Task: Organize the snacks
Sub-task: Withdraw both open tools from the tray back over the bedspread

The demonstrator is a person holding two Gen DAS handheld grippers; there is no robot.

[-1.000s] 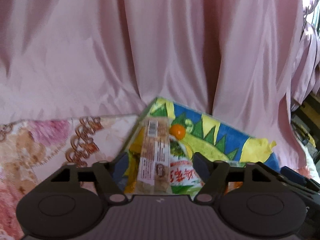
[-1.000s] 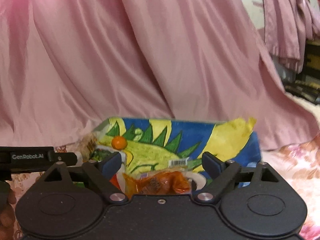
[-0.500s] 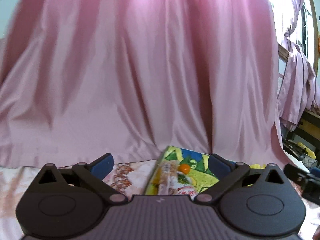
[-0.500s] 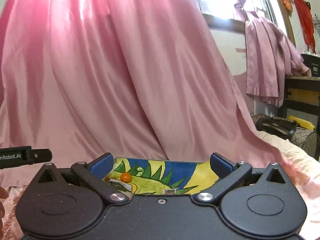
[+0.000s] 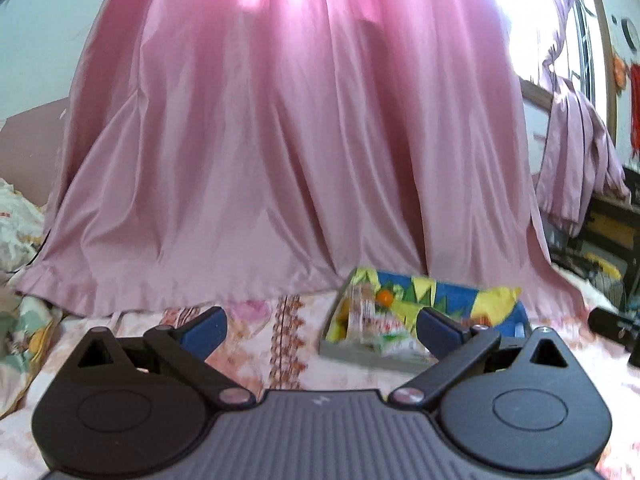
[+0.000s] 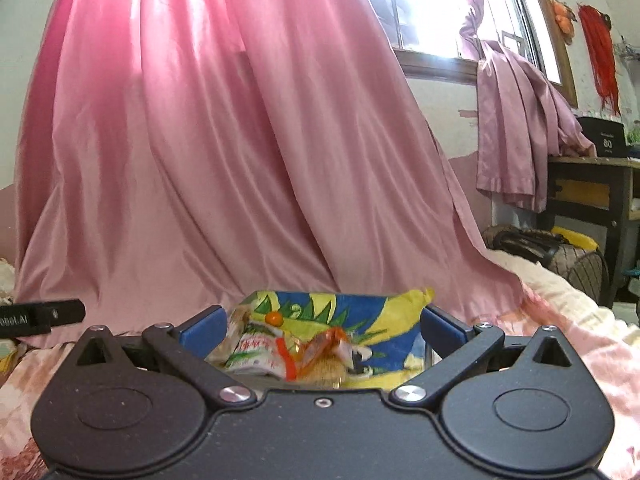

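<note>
A storage box (image 5: 460,300) with a blue, yellow and green dinosaur print stands on the floral bedspread, in front of the pink curtain. Several snack packets lie inside: a long tan packet (image 5: 358,306), a white-green packet (image 6: 252,350) and an orange packet (image 6: 320,346). My left gripper (image 5: 320,330) is open and empty, well back from the box, which sits to its right. My right gripper (image 6: 320,330) is open and empty too, with the box (image 6: 352,312) straight ahead beyond its blue fingertips (image 6: 202,326).
A pink curtain (image 5: 300,140) hangs to the bed behind the box. The floral bedspread (image 5: 256,336) spreads left of the box, with crumpled bedding (image 5: 16,216) at far left. At right stand a dark desk (image 6: 592,184), a tyre (image 6: 576,264) and a window curtain (image 6: 516,132).
Both grippers have pulled back and risen from the box, opening wide. The tan packet and the orange packet that lay between the jaws now rest in the box.
</note>
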